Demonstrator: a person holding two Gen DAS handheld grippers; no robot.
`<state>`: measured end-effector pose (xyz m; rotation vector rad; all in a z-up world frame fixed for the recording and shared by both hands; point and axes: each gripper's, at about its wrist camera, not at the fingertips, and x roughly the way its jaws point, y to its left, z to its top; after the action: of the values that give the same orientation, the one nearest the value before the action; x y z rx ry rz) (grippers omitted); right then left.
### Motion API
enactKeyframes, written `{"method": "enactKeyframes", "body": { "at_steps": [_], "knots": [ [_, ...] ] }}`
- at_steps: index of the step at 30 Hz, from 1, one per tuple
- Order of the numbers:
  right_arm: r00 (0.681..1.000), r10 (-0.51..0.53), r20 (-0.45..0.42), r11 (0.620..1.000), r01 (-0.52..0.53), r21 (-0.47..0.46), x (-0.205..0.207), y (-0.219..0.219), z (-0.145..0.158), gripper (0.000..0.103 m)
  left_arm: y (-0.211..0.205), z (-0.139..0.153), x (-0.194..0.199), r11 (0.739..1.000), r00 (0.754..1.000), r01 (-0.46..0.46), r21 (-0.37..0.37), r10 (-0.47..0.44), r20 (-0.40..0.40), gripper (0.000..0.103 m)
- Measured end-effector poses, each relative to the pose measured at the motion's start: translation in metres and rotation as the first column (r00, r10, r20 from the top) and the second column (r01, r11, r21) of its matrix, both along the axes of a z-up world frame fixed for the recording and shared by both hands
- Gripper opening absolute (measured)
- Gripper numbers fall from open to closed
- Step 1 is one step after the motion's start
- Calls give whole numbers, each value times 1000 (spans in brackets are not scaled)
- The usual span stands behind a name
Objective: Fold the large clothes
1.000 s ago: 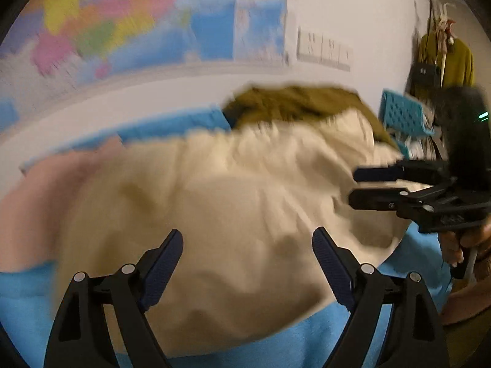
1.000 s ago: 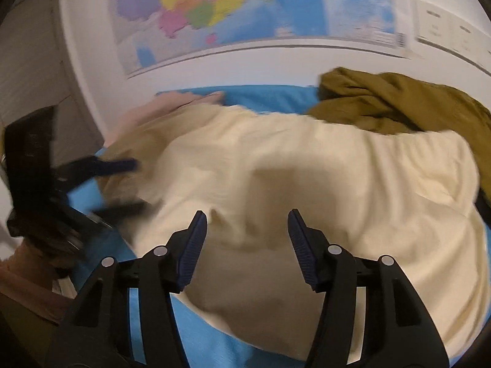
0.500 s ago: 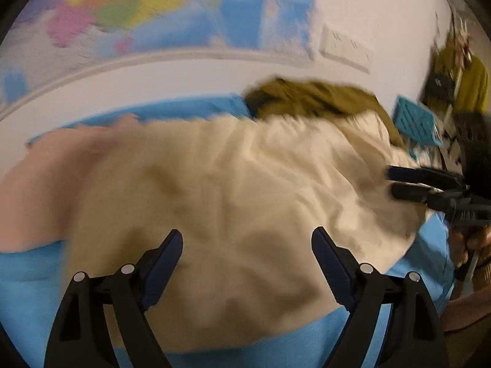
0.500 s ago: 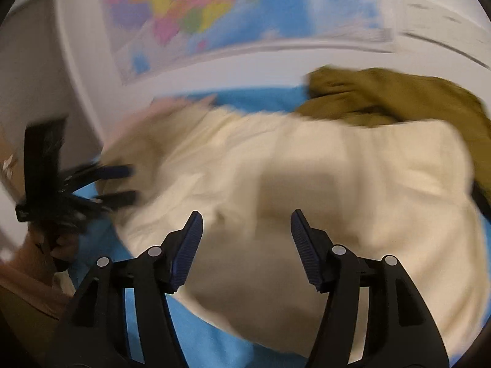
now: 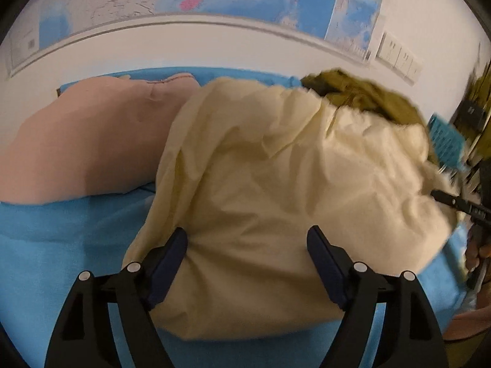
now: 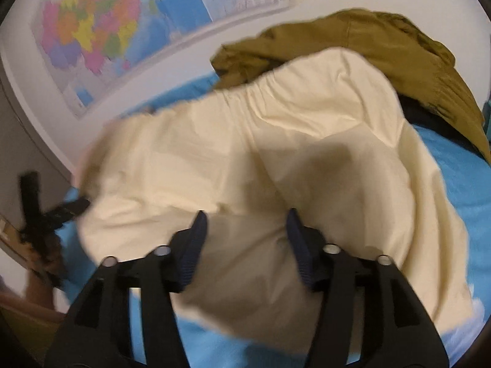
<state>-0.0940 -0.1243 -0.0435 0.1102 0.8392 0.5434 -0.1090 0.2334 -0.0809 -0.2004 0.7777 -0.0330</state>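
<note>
left gripper (image 5: 247, 263) angled downward, jaws closing yet wide apart, right gripper (image 6: 244, 242) angled downward, jaws parted

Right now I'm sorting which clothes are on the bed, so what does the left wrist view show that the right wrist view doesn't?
Only the left wrist view shows the pink garment lying left of the cream one, plus a blue basket at the far right. Only the right wrist view shows the grey door at the left. Both show the cream garment, the olive garment behind it, the blue sheet and the wall map.
</note>
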Motion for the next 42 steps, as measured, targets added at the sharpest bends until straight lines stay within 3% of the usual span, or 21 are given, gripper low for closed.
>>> {"method": "enactKeyframes", "body": {
  "at_steps": [4,7,9,14,18,24,26,33,37,42],
  "knots": [
    [998,-2,-70,988,13,156,-25,-32,14,71,21,14,-36,993,998,11,-115,-3,67,78],
    [981,-29,-191,966,77,248,-40,-60,5,72,34,14,-52,981,998,3,-195,10,63,78],
    [957,-44,-287,945,133,300,-48,-77,-10,74,40,9,-60,979,999,-14,-205,22,32,78],
    [925,-105,-366,923,228,311,-51,-88,-32,73,38,-15,-60,967,997,-18,-255,-1,-75,78],
    [929,-145,-340,909,261,325,-39,-80,-29,77,26,-24,-58,960,996,15,-279,-39,-80,78],
    [932,-207,-298,906,297,302,-23,-63,-27,84,12,-28,-34,945,994,53,-322,-82,-77,90],
    [931,-228,-284,901,313,302,-20,-59,-26,86,13,-30,-22,927,993,58,-371,-91,-73,96],
    [921,-243,-303,887,338,315,-17,-65,-31,84,21,-33,11,880,995,-3,-476,-45,-89,96],
    [923,-247,-296,888,338,312,-17,-61,-30,92,12,-31,20,898,995,-5,-441,-40,-93,96],
    [944,-247,-220,903,306,302,3,-34,-31,93,5,-30,33,907,995,-20,-421,-25,-101,96]
  ]
}}
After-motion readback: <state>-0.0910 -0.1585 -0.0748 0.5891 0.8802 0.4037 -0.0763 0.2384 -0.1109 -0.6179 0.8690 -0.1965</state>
